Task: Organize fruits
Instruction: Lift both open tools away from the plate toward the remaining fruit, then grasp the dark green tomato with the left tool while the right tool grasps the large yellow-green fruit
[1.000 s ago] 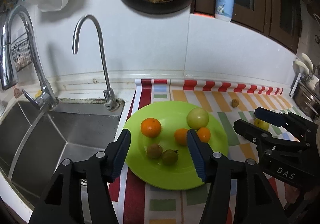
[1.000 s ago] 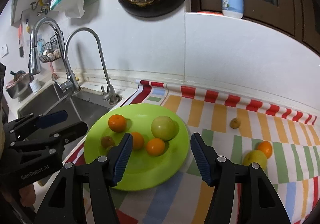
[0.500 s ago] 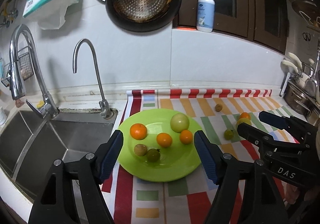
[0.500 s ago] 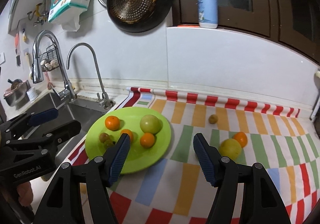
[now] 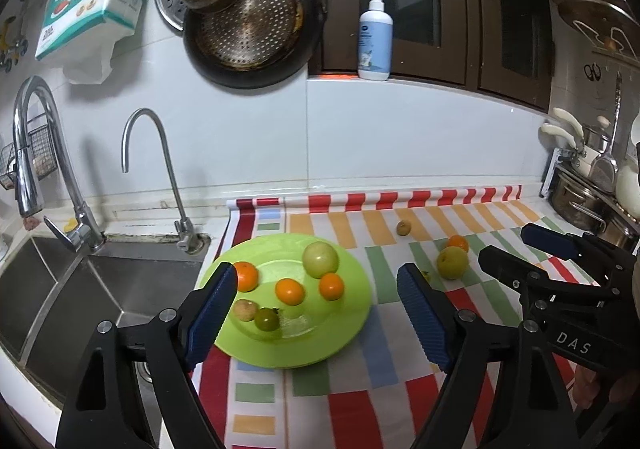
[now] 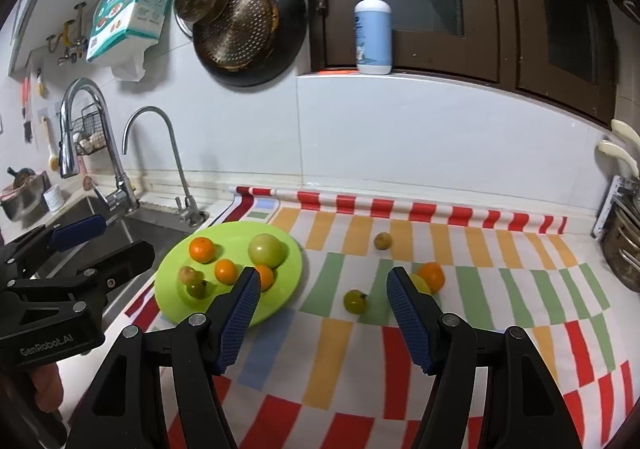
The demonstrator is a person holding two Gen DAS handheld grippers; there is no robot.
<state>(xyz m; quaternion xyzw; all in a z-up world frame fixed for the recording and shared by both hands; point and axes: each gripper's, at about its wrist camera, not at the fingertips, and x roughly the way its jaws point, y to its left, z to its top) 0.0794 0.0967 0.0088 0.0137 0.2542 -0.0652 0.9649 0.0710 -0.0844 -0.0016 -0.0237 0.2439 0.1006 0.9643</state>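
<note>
A lime green plate (image 5: 352,325) (image 6: 288,289) sits on the striped mat beside the sink. It holds three oranges, a large green fruit (image 5: 320,259) (image 6: 265,250) and two small fruits. Loose on the mat lie a small green fruit (image 6: 355,301), an orange (image 6: 432,275) (image 5: 457,243), a yellow-green fruit (image 5: 452,263) and a small brown fruit (image 6: 382,240) (image 5: 403,227). My left gripper (image 5: 316,313) is open and empty above the plate's near side. My right gripper (image 6: 322,307) is open and empty, held back over the mat before the small green fruit.
The steel sink (image 5: 100,301) with two faucets lies left of the plate. Pots and a rack (image 5: 584,201) stand at the far right of the counter. A pan (image 5: 248,29), a strainer and a paper pack hang on the wall; a pump bottle (image 5: 375,37) stands on the ledge.
Both grippers have pulled back and up from the plate, so more of the counter shows. The left gripper's jaws have spread wider. The fruits have not moved.
</note>
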